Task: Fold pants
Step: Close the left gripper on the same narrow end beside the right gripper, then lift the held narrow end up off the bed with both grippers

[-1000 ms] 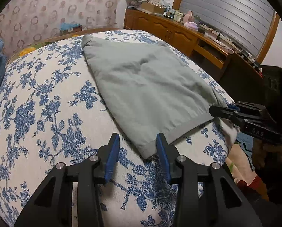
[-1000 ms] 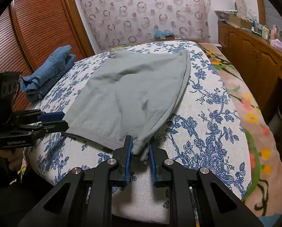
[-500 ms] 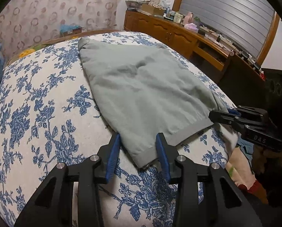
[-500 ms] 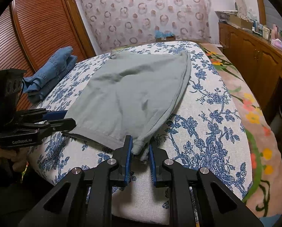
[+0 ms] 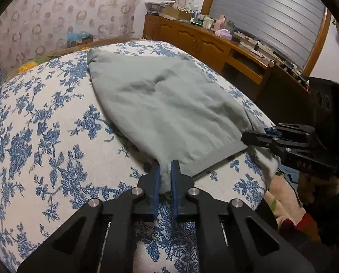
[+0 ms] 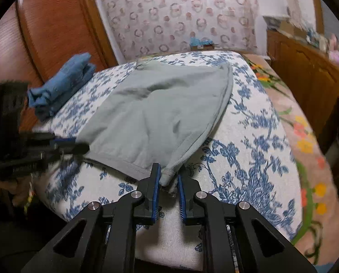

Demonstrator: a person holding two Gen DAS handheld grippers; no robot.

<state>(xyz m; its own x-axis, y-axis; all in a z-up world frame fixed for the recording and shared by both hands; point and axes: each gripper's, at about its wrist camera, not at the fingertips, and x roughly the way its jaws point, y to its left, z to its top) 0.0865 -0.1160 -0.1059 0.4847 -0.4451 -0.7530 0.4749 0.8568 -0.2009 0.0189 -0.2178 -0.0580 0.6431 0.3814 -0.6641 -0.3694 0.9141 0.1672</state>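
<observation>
1. Left wrist view, starting at its left side: a bed [image 5: 44, 136] with a blue-flowered cover carries grey pants [image 5: 164, 111], spread flat and running lengthwise away from both grippers toward the far end of the bed.
2. Centre of that view: the left hand-held gripper [image 5: 165, 177] has just been closing and now pinches the near left corner of the pants' hem between its blue pads.
3. Right of that view: the right hand-held gripper [image 5: 256, 136] sits at the other near corner, well apart along the same hem.
4. Right wrist view: the right hand-held gripper is nearly closed, with that corner of cloth bunched between its jaws; folded jeans [image 6: 62, 84] lie to the far left.
5. My guess: with both near corners held, the next move carries this hem forward along the pants' length to the far end.
</observation>
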